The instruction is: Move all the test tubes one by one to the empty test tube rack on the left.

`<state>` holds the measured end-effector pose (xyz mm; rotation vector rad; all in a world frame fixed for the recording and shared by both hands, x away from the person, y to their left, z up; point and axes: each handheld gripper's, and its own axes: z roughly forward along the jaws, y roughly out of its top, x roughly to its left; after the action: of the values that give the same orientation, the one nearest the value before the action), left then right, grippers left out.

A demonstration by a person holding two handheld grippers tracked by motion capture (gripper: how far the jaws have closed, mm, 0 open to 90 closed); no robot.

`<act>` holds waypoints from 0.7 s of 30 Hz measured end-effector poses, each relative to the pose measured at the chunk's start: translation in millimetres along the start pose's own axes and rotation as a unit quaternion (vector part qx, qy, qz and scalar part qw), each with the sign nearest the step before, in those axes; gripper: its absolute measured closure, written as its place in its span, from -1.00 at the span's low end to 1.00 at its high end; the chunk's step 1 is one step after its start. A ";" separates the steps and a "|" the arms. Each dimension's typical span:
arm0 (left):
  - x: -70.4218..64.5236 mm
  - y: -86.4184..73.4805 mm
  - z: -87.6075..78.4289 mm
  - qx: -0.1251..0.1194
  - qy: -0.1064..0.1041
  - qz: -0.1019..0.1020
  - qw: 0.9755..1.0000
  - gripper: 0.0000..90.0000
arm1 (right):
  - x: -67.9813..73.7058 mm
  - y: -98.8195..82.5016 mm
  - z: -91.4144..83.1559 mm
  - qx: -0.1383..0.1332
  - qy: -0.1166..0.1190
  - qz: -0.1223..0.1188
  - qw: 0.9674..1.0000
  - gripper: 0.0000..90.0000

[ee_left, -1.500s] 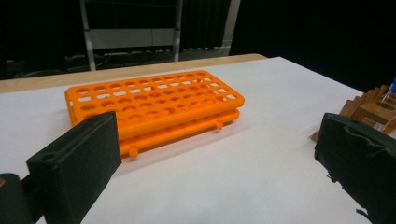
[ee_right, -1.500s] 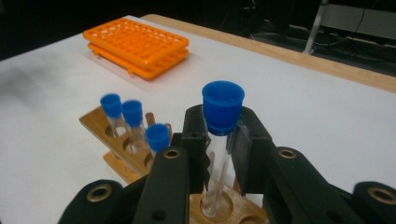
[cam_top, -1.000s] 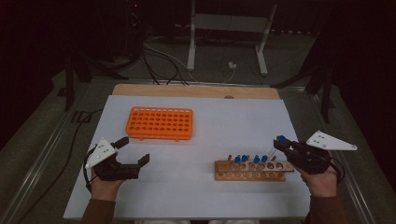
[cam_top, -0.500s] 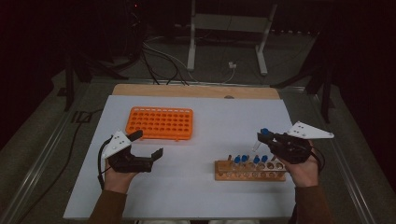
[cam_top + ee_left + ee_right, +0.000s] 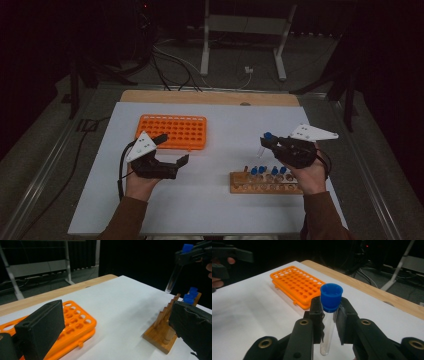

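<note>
Hands have both slid toward the middle: the right gripper [image 5: 268, 143] pinches 1 blue-capped test tube [image 5: 329, 315] lifted above the wooden rack [image 5: 265, 183], the left gripper [image 5: 172, 148] waits with jaws spread, and the orange rack [image 5: 172, 132] beyond looks like the tube's next home.

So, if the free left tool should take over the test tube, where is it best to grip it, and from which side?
Probably on the bare glass below the right tool, which clamps the test tube just under its blue cap. The tube hangs roughly upright with its lower length free, so the open left tool should come level from the orange rack side, jaws either side of the glass.
</note>
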<state>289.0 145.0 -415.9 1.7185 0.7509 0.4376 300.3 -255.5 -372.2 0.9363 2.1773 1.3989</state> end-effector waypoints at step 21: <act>-29.7 21.2 51.2 0.024 -0.050 0.021 0.998 -0.92 | 28.7 20.8 36.4 0.006 0.041 -0.016 0.999 0.71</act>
<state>305.6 84.9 -407.1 1.7908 0.6592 0.3626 309.9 -205.8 -368.0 0.8591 2.2527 1.4333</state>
